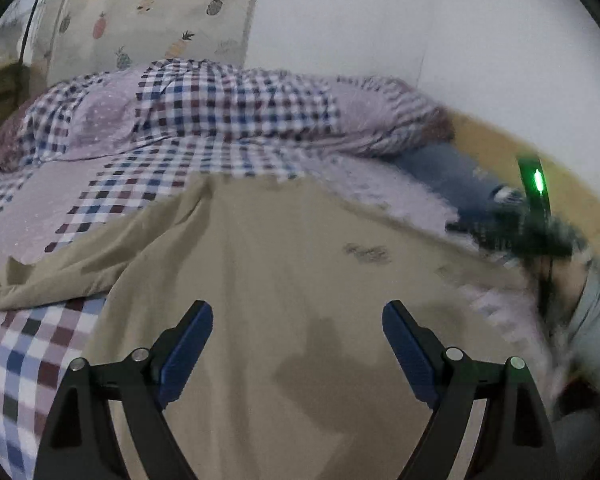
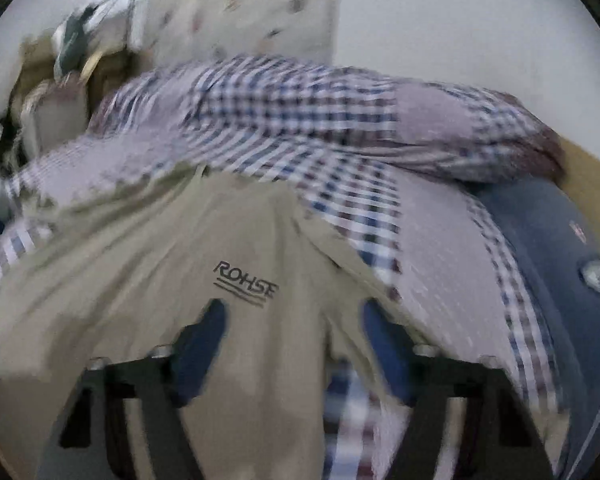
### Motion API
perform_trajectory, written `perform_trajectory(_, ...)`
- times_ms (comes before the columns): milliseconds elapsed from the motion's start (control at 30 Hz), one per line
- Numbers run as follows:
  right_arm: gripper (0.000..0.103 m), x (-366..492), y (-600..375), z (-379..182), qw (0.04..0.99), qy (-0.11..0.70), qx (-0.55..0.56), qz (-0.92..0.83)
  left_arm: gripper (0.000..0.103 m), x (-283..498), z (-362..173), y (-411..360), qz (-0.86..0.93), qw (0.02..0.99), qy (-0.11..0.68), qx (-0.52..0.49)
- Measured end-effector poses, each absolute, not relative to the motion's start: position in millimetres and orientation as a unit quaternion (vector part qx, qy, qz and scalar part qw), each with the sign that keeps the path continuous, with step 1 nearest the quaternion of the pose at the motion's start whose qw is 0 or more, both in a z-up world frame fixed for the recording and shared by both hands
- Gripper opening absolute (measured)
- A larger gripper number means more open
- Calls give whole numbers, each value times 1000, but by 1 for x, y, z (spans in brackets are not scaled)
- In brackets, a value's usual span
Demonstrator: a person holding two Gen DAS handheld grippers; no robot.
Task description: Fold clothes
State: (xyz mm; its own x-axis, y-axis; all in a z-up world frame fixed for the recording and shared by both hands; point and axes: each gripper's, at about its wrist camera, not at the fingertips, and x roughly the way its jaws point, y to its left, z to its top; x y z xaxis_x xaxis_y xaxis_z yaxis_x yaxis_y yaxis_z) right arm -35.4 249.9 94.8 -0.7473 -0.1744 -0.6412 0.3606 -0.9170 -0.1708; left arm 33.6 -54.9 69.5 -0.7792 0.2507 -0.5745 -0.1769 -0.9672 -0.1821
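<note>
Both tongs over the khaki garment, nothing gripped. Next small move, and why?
Probably lower the right tongs onto the khaki garment's edge and pinch it. The garment lies flat on the checked bedspread; its side edge runs between the right fingers, which are apart and not pressing it. The left tongs hang wide open over mid-cloth, with no edge to take yet.

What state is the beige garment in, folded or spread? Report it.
Spread, not neatly folded: the beige garment lies open across the checked bedding, wrinkled at its edges.

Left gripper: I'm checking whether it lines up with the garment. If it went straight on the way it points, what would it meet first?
Probably the beige garment: it fills the gap ahead of the open left gripper. The checked bedspread lies beyond it. Depth is unclear.
</note>
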Motion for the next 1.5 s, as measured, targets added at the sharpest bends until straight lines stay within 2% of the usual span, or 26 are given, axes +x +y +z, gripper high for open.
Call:
perform_trajectory(67, 50, -72, 239, 79, 142, 171, 344, -912, 90, 26, 55, -59, 944, 81, -54, -316)
perform_trajectory(233, 50, -153, 212, 42, 143, 234, 373, -886, 90, 10, 44, -72, 946, 39, -63, -314)
perform_trajectory(333, 38, -188, 204, 24, 135, 263, 381, -876, 90, 4, 39, -81, 942, 40, -80, -325)
perform_trajectory(433, 37, -217, 202, 4, 128, 287, 399, -861, 90, 1, 35, -88, 936, 43, -96, -335)
perform_trajectory(500, 32, -226, 201, -6, 127, 306, 408, -851, 90, -2, 33, -92, 933, 44, -109, -340)
perform_trajectory(533, 24, -230, 202, -10, 128, 313, 411, -847, 90, -3, 32, -93, 932, 43, -116, -342)
perform_trajectory(567, 8, -235, 209, -4, 125, 294, 407, -855, 90, -5, 31, -96, 930, 42, -122, -345)
perform_trajectory(633, 7, -245, 224, 9, 119, 256, 399, -872, 90, -9, 27, -100, 925, 40, -134, -352)
perform_trajectory(733, 7, -273, 264, 29, 89, 156, 400, -899, 90, -12, 24, -104, 921, 39, -145, -359)
perform_trajectory(833, 7, -304, 285, 27, 65, 117, 428, -894, 90, -13, 21, -105, 919, 40, -148, -364)
perform_trajectory(933, 12, -323, 290, 17, 41, 109, 454, -883, 90, -14, 20, -104, 917, 42, -148, -368)
perform_trajectory(1000, 14, -329, 290, 12, -16, 138, 456, -879, 90, -15, 19, -105, 915, 44, -151, -372)
perform_trajectory(1033, 23, -331, 293, 13, -25, 130, 460, -878, 90, -16, 18, -106, 914, 45, -152, -374)
perform_trajectory(1067, 37, -332, 297, 14, -33, 121, 464, -877, 90, -16, 18, -107, 914, 45, -154, -374)
perform_trajectory(1167, 54, -313, 321, 38, -23, 66, 440, -895, 90, -15, 20, -109, 914, 46, -157, -371)
perform_trajectory(1233, 59, -290, 347, 56, -28, 49, 426, -903, 90, -13, 23, -108, 916, 46, -155, -367)
perform_trajectory(1333, 77, -248, 395, 84, -55, 53, 430, -899, 90, -11, 26, -105, 920, 48, -148, -360)
perform_trajectory(1467, 77, -196, 461, 111, -94, 53, 447, -888, 90, -7, 31, -101, 927, 49, -134, -348)
perform_trajectory(1500, 77, -178, 483, 119, -106, 32, 444, -889, 90, -6, 32, -100, 928, 50, -134, -345)
